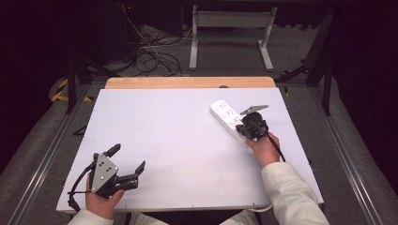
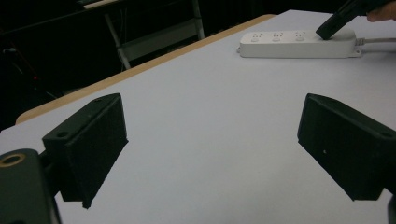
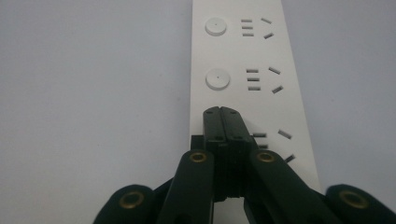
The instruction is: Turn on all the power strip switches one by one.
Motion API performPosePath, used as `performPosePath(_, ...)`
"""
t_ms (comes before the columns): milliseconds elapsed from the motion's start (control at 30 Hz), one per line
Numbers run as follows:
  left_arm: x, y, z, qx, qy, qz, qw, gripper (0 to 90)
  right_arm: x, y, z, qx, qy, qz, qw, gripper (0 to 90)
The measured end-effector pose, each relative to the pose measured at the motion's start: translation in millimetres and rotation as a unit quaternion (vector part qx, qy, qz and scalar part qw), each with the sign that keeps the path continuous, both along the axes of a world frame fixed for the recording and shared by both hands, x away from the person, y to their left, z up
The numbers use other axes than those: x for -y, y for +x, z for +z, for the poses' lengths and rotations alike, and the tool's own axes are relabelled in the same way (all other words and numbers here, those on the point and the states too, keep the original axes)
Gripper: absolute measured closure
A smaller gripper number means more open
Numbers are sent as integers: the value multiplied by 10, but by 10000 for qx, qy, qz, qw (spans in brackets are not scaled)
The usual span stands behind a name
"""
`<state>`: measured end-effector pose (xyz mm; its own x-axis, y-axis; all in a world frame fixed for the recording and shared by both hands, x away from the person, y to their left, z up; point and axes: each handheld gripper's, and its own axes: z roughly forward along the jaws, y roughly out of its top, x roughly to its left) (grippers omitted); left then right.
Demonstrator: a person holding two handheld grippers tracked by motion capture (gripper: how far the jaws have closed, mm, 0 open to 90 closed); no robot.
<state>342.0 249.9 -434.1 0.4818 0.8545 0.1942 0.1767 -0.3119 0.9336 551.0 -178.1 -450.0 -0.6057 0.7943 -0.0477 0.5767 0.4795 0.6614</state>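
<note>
A white power strip point(image 1: 224, 114) lies at the right back of the white table point(image 1: 178, 140), its cable running off towards the person. In the right gripper view the strip point(image 3: 243, 60) shows two round switches point(image 3: 217, 79) with socket slots beside them. My right gripper point(image 3: 221, 113) is shut with nothing between its jaws. Its tips rest on the strip where a third switch would sit, which they hide. The high view puts this gripper point(image 1: 244, 127) over the strip's near end. My left gripper point(image 1: 126, 159) is open near the front left corner, above bare table, also seen in its own view point(image 2: 215, 126).
A wooden strip point(image 1: 187, 82) borders the table's far edge. Beyond it on the floor are a white desk frame point(image 1: 230, 33) and a tangle of cables point(image 1: 150, 51). Metal rails point(image 1: 51, 140) run along both sides of the table.
</note>
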Motion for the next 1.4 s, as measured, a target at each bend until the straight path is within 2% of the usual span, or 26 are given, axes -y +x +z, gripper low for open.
performPosePath(100, 3, -1, 0, 2, -19, -5, 10000, 85, -29, -4, 1, 33, -108, -8, 9999, 900)
performPosePath(200, 3, -1, 2, 16, -14, -5, 10000, 85, -20, -4, -7, 10, -51, -26, 10000, 900)
performPosePath(300, -4, -5, 6, 29, 5, 8, 10000, 85, -35, -19, -8, 78, -138, -21, 9999, 900)
performPosePath(333, 1, 0, 5, 11, -31, 2, 10000, 85, -67, -28, 5, 154, -262, 12, 9995, 900)
performPosePath(400, 6, 0, 2, -7, -40, -6, 10000, 85, -78, -31, 31, 156, -270, 61, 9995, 900)
performPosePath(467, 7, -2, 2, 0, -25, -3, 10000, 85, -101, -102, 139, 488, -185, 181, 9985, 900)
performPosePath(567, 4, 8, 4, 4, -5, 14, 10000, 85, -99, -139, 300, 703, 96, 247, 9972, 900)
performPosePath(600, 4, 8, 4, 4, -5, 14, 10000, 85, -99, -139, 300, 703, 96, 247, 9972, 900)
performPosePath(633, 6, 8, 2, 2, 1, 10, 10000, 85, -109, -137, 405, 719, 208, 317, 9967, 900)
performPosePath(700, 9, 1, 3, 11, -18, 10, 10000, 85, -119, -126, 469, 718, 267, 345, 9965, 900)
performPosePath(867, -3, 1, 6, 30, 2, 13, 10000, 85, -177, -68, 573, 722, 339, 445, 9958, 900)
performPosePath(1033, -3, 2, 4, 15, -22, 12, 10000, 85, -249, 18, 534, 692, 294, 460, 9961, 900)
performPosePath(1233, -4, 1, 4, 11, -22, 15, 10000, 85, -246, 161, 397, 563, 257, 353, 9975, 900)
performPosePath(1400, -6, 4, 5, 15, -3, 22, 10000, 85, -245, 221, 332, 474, 202, 299, 9982, 900)
